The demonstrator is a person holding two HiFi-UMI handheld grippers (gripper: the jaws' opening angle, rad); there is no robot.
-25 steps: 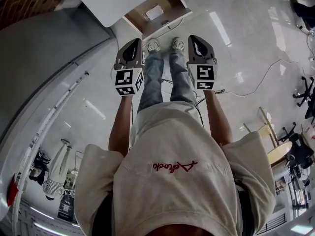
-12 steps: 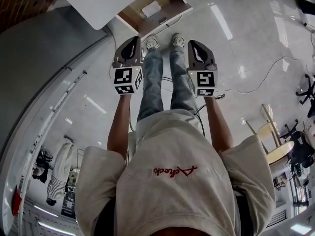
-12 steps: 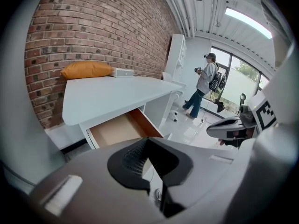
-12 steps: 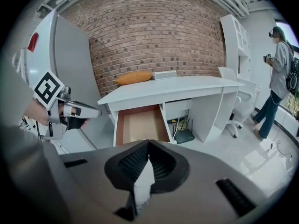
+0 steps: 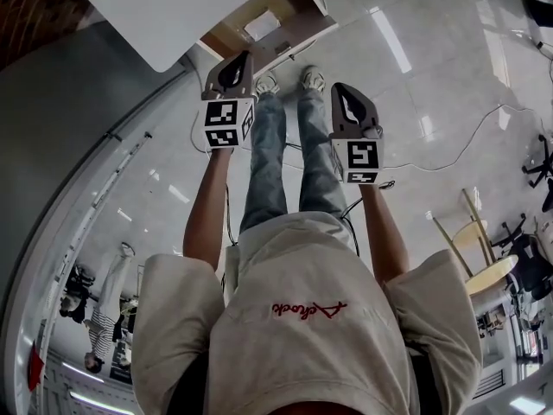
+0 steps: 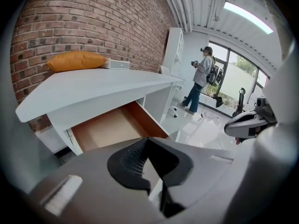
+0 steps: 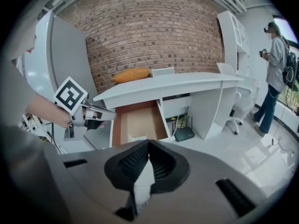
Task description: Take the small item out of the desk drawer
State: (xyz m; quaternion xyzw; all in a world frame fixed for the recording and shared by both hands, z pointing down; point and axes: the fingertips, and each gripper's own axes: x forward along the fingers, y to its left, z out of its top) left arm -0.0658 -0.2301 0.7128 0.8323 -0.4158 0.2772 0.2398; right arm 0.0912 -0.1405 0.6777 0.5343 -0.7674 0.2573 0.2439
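Head view: approaching the top-centre drawer point(image 5: 226, 35), your left gripper point(image 5: 239, 60) and right gripper point(image 5: 340, 90) are clenched empty; unclench one over the small item point(image 5: 262, 24).

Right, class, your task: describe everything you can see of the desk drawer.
The drawer stands pulled well out from under the white desk, below the left part of the top as the right gripper view shows it. Its floor and inner walls look like brown wood or board, and its outer sides and front edge are white. A small pale item lies on its floor near the front.
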